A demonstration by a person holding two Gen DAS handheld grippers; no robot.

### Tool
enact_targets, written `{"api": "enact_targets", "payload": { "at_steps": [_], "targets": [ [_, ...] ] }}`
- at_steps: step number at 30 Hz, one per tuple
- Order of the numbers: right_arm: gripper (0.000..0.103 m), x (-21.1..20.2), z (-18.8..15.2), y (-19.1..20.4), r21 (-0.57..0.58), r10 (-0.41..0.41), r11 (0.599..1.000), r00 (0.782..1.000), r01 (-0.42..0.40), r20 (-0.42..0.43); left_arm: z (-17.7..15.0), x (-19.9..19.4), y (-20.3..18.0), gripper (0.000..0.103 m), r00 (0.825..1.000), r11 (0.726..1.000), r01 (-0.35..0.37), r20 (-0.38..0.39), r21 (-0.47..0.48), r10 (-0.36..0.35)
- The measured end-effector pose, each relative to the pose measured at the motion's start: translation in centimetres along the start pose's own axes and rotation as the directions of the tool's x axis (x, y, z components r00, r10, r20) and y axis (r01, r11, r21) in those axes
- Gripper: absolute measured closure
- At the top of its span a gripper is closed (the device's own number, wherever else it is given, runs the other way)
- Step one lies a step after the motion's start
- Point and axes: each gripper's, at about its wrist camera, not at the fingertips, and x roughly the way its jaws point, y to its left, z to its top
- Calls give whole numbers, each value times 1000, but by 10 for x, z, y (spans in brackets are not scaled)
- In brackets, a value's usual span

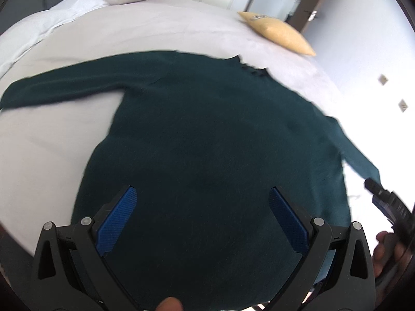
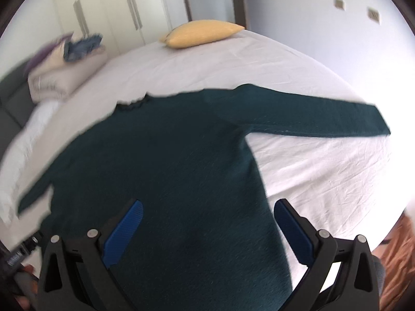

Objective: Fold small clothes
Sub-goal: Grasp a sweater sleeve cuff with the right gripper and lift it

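Observation:
A dark green long-sleeved sweater [image 1: 207, 129] lies spread flat on a white bed [image 1: 160, 31], both sleeves stretched out sideways. It also shows in the right wrist view [image 2: 166, 160]. My left gripper [image 1: 202, 194] is open, held above the lower part of the sweater's body, with nothing between its blue pads [image 1: 118, 220]. My right gripper [image 2: 207, 207] is open too, above the sweater's lower right side near its edge, empty. The right gripper's body shows at the right edge of the left wrist view [image 1: 389, 202].
A yellow pillow [image 2: 202, 33] lies at the far end of the bed, also seen in the left wrist view [image 1: 277, 31]. A folded beige duvet [image 2: 64, 75] with blue clothes [image 2: 83, 46] on top sits at the far left. Wardrobe doors [image 2: 109, 13] stand behind the bed.

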Motion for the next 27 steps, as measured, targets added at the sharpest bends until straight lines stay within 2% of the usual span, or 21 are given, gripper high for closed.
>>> {"api": "enact_targets", "payload": {
  "at_steps": [4, 6, 9, 11, 13, 17, 18, 23, 25, 27],
  "targets": [
    [0, -13, 31, -75, 237, 115, 963, 992, -126, 59, 20, -1, -18, 0, 998, 997, 18, 66, 82, -24],
    [0, -16, 42, -122, 372, 167, 909, 982, -187, 86, 31, 0, -33, 0, 995, 990, 25, 96, 135, -38],
    [0, -16, 52, -179, 506, 218, 826, 969, -247, 116, 40, 8, -55, 0, 997, 980, 10, 79, 198, -26],
    [0, -18, 56, -212, 562, 221, 779, 961, -276, 167, 49, 24, -62, 0, 1000, 985, -7, 0, 175, 7],
    [0, -20, 58, -239, 593, 198, 755, 960, -279, 199, 58, 39, -63, 0, 997, 992, -13, -67, 126, 22],
    [3, -12, 64, -288, 663, 151, 704, 966, -256, 212, 72, 62, -66, 0, 996, 995, -15, -82, 100, 24],
    [8, -9, 63, -297, 680, 152, 687, 966, -256, 210, 77, 65, -68, 0, 997, 995, -10, -75, 99, 18],
    [15, 20, 54, -331, 770, 144, 599, 976, -220, 167, 93, 74, -88, 0, 999, 991, -11, -42, 132, 17],
    [17, 33, 49, -341, 802, 157, 557, 976, -216, 153, 98, 73, -99, 0, 997, 983, -73, 3, 169, 73],
    [23, 42, 49, -348, 813, 166, 538, 974, -222, 156, 103, 73, -111, 0, 993, 971, -120, 37, 208, 115]
  ]
}}
